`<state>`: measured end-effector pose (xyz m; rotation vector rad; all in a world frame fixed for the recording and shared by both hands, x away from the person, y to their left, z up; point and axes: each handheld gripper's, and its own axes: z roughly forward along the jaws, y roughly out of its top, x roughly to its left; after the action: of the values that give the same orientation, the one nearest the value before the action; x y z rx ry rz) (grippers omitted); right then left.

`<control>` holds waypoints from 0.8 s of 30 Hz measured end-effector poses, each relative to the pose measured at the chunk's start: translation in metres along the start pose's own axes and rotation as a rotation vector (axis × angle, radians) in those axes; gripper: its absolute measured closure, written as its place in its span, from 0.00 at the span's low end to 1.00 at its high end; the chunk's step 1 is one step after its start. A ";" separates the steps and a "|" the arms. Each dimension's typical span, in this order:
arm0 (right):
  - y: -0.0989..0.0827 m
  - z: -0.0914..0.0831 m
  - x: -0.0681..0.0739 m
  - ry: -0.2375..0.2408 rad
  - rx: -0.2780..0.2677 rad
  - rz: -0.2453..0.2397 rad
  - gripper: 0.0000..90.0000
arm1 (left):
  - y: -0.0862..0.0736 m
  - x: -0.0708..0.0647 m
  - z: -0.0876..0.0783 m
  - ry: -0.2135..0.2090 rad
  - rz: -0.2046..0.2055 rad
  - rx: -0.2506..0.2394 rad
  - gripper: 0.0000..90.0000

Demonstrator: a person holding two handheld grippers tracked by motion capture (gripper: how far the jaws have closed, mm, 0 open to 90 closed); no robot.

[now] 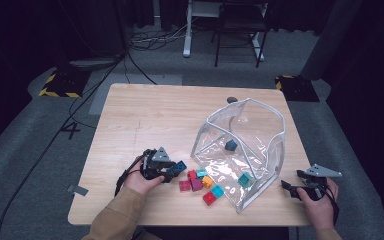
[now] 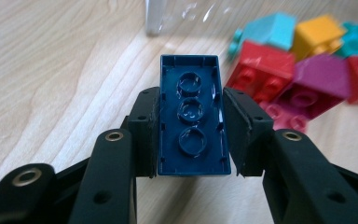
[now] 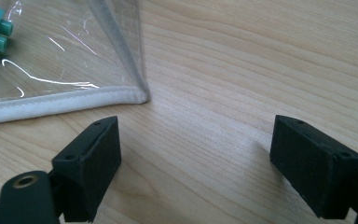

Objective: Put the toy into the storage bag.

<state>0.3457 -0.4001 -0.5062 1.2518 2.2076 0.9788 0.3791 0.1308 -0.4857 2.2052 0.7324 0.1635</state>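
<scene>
Lying open on its side, clear bag (image 1: 267, 130) with two teal blocks (image 1: 244, 179) inside

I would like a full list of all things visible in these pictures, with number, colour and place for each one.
dark blue brick: one, dark blue, underside showing, clamped between the left gripper's fingers.
loose bricks: about seven, red, magenta, teal, orange, on the table beside the pouch mouth.
clear pouch: one, see-through with grey edging, right part of the table.
bricks in the pouch: two, one teal, one dark.
table: one, light wood.
chair: one, dark frame, behind the table.
left gripper: black, shut on the brick.
right gripper: black, open, near the pouch corner.
hands: two, at the near table edge.
</scene>
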 end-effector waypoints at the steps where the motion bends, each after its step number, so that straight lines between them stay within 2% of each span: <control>1: 0.000 0.000 0.000 0.000 0.000 0.000 0.18 | 0.001 -0.001 -0.002 -0.010 -0.009 0.001 0.66; 4: 0.000 0.000 0.000 0.000 0.000 0.000 0.18 | 0.008 -0.002 -0.013 -0.048 -0.012 -0.026 0.66; 7: 0.000 0.000 0.000 0.000 0.000 0.000 0.18 | 0.015 -0.004 -0.021 -0.053 -0.003 -0.040 0.66; 13: 0.000 0.000 0.000 0.000 0.000 0.000 0.18 | 0.032 -0.009 -0.038 -0.041 0.034 -0.058 0.66; 24: 0.000 0.000 0.001 -0.004 0.000 0.004 0.18 | 0.057 -0.014 -0.057 -0.036 0.048 -0.092 0.66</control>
<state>0.3456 -0.3992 -0.5063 1.2576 2.2028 0.9763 0.3739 0.1307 -0.4043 2.1339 0.6401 0.1777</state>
